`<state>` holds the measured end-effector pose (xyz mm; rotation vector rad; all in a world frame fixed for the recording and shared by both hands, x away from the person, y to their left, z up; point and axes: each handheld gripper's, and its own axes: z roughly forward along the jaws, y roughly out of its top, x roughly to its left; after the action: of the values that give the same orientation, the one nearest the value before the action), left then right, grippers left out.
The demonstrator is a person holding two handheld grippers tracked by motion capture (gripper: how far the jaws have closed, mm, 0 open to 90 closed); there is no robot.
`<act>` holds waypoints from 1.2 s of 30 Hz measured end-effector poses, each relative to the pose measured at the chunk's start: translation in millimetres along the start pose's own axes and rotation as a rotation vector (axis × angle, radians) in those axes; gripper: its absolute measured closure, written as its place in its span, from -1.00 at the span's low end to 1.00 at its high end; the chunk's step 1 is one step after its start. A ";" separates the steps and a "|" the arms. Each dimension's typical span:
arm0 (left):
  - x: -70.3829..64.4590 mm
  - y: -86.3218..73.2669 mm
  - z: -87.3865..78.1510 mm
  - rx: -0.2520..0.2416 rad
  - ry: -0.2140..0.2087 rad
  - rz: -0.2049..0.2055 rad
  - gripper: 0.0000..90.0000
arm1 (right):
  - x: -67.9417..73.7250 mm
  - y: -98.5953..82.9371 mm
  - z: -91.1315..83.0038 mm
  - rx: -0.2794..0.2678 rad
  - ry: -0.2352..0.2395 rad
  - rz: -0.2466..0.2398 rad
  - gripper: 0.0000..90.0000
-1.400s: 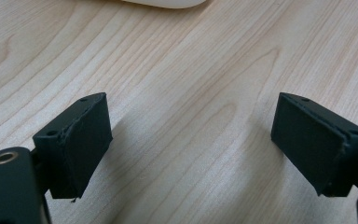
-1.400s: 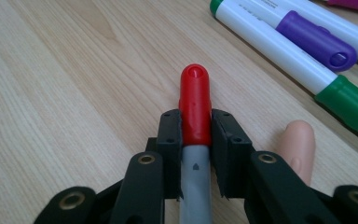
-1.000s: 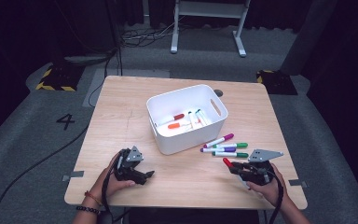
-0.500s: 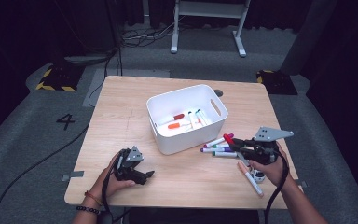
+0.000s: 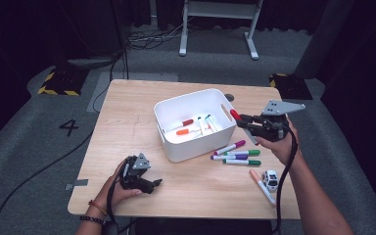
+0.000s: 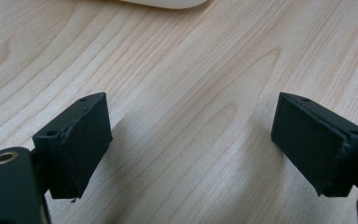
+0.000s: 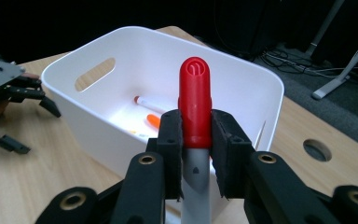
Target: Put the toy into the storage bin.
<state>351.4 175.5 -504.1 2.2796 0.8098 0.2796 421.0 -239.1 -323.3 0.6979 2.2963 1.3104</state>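
A white bin (image 5: 174,139) stands mid-table and holds several markers (image 5: 192,127). My right gripper (image 5: 241,119) hovers just right of the bin's rim, shut on a red-capped marker (image 7: 195,102) whose cap points toward the bin (image 7: 88,112). Three loose markers (image 5: 235,155) lie on the wood right of the bin, and an orange one (image 5: 261,185) lies nearer the front edge. My left gripper (image 5: 152,185) rests on the table at the front left, open, with bare wood between its pads (image 6: 77,140).
A small white toy car (image 5: 270,179) sits beside the orange marker near the front right. The wooden table (image 5: 127,112) has a round hole (image 5: 229,97) behind the bin. Cables and a white stand's legs lie on the floor beyond.
My right gripper has lifted from the front right of the table and moved up and left to the bin's right rim, carrying the red-capped marker. The left gripper has stayed put.
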 end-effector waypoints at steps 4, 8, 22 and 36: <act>0.1 0.0 0.0 0.000 0.000 0.001 -0.73 | -3.2 12.1 12.4 0.010 -0.011 -0.011 0.66; 0.1 0.0 0.0 0.000 0.000 0.000 -0.73 | -6.7 20.3 23.9 0.011 -0.022 -0.029 0.66; 0.1 -0.2 0.2 -0.003 0.001 0.001 -0.73 | -15.3 44.1 51.4 0.014 -0.023 -0.052 0.66; 0.2 -0.1 0.0 -0.001 0.000 0.002 -0.73 | -8.1 56.0 94.0 0.062 0.028 -0.133 0.66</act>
<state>351.5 175.7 -504.2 2.2797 0.8071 0.2805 493.2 -156.6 -318.5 0.5394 2.3700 1.2006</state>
